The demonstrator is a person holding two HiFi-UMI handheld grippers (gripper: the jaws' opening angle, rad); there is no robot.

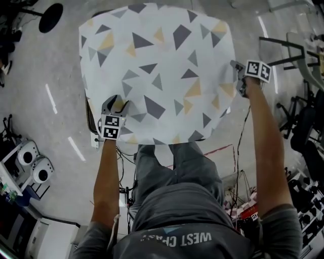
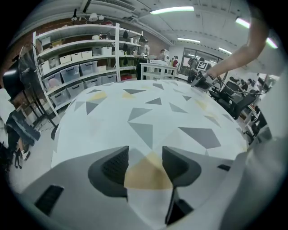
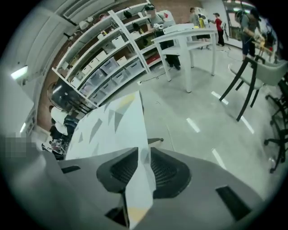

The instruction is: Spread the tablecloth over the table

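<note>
A lab or workshop: tall metal shelves (image 2: 76, 54) stacked with storage bins (image 2: 69, 73), strip lights (image 2: 173, 10) overhead, a bare concrete floor (image 1: 55, 66) with painted dashes, swivel chairs (image 1: 296, 119), loose cables (image 1: 238, 152)

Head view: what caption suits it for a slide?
Left gripper and right gripper pinch edges of the spread white fabric tablecloth with grey and yellow triangles.

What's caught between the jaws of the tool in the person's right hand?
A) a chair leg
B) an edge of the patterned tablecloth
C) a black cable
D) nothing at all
B: the right gripper has its jaws pressed on a thin fold of the triangle-patterned tablecloth, right at the cloth's edge.
</note>
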